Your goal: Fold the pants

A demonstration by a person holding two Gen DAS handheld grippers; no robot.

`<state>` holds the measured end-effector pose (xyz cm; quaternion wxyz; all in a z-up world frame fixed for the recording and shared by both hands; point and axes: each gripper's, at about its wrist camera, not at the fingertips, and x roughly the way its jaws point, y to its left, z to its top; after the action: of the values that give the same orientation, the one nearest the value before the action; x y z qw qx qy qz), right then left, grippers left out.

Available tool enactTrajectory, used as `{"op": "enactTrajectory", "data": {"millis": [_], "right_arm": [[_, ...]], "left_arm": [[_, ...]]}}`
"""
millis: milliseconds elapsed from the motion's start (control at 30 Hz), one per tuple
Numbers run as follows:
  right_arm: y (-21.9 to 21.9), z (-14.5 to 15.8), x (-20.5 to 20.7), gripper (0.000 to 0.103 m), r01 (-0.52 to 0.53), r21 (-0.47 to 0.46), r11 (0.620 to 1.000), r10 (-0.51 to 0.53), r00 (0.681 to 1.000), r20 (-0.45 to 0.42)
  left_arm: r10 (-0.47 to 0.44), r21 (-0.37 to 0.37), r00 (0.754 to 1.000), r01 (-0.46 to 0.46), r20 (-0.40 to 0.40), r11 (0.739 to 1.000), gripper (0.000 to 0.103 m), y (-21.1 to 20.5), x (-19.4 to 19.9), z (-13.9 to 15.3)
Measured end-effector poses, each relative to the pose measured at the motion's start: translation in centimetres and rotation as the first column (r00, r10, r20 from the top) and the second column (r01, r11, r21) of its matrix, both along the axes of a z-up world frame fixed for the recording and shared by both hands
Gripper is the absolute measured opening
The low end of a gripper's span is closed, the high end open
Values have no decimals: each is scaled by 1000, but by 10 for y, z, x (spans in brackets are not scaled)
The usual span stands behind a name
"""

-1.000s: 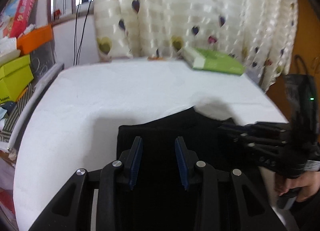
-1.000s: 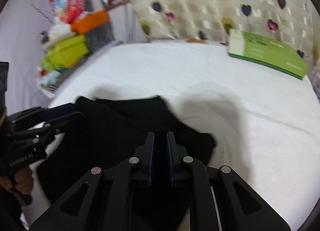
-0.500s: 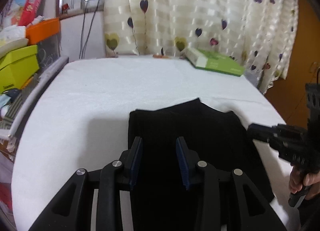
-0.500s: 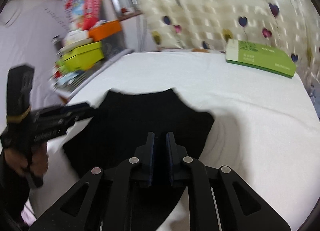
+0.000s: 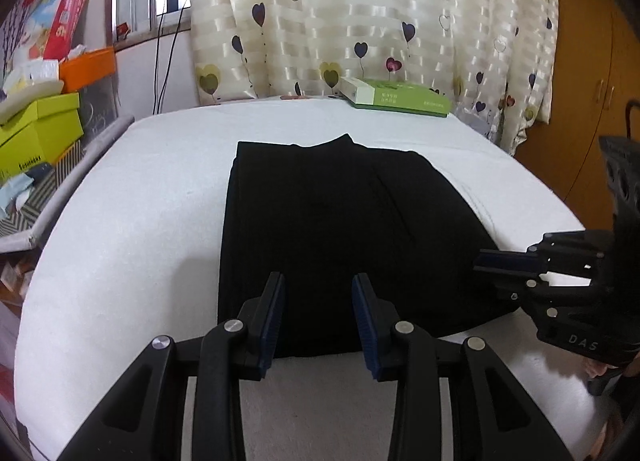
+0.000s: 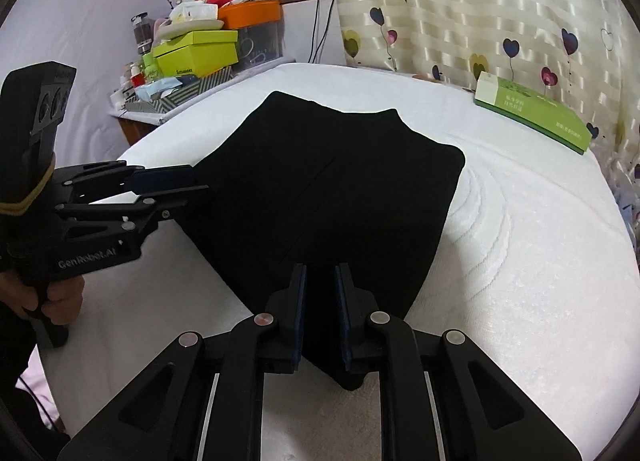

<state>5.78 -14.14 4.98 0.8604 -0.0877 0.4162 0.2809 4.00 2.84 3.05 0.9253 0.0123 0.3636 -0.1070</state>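
Black pants lie folded flat on the white bed, also in the right wrist view. My left gripper hovers open over their near edge, nothing between its blue pads. From the right wrist it shows at the pants' left edge. My right gripper hangs over the near right corner, jaws a narrow gap apart. The fabric lies flat below, not visibly pinched. In the left wrist view the right gripper reaches the pants' right edge.
A green box lies at the far side of the bed by the heart-print curtain. Stacked boxes crowd the left side. A wooden wardrobe stands right. A hand grips the left tool.
Both grippers have drawn back toward the bed's near edge. The pants went from rumpled at their right side to flat, and their near edge now shows. Jaw gaps look unchanged.
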Motion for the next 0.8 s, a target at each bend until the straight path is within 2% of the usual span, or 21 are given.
{"op": "enactTrajectory", "data": {"millis": [100,167,200,233,533,800], "right_arm": [[-4,3,0,16,11,11,1000,-11,1000,-6],[-7,9,-5,27,35,20,999,-35,999,0],[-11,13,-9,39,50,32,998,-50,999,5],[-13,16,-13,46,55,45,997,-55,998,5],[-21,29,-47,47,63,90,994,-63,998,5],[-25,25,-50,47,76,114,991,-73,997,-28]], "left_arm": [[6,-7,1000,-6,-4,1000,38,0,1,1],[20,-5,1000,-20,-7,1000,38,-1,-2,5],[29,-4,1000,-29,-3,1000,38,-1,-7,8],[35,-10,999,-35,1,999,38,-1,-11,11],[103,-42,995,-103,-10,994,38,1,-50,18],[121,-35,993,-121,-10,992,38,1,-60,19]]}}
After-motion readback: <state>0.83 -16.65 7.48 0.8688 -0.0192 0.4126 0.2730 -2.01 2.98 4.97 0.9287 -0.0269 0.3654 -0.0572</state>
